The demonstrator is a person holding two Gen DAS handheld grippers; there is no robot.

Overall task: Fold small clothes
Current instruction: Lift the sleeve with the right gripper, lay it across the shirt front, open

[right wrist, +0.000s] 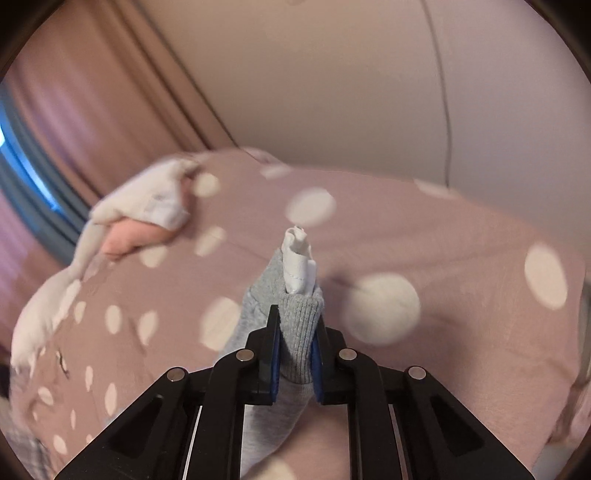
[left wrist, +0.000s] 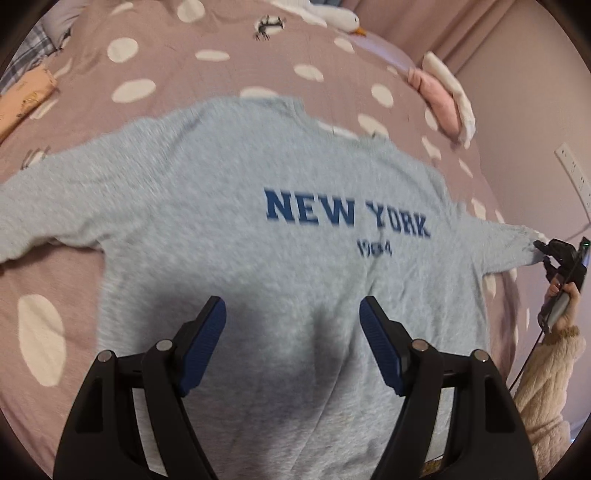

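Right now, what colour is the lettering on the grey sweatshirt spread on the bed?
Dark blue lettering on the grey sweatshirt, clearest in the left wrist view.

A mauve dotted bed [left wrist: 229, 40] carries a grey sweatshirt [left wrist: 229, 206], pink-and-white clothes [left wrist: 445, 98] and a plush goose [left wrist: 332, 14].

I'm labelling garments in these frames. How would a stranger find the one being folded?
Start at the pink bedspread with white dots. Spread flat across it lies the grey sweatshirt, one cuff clamped in the right gripper. Only it carries blue NEW YORK lettering.
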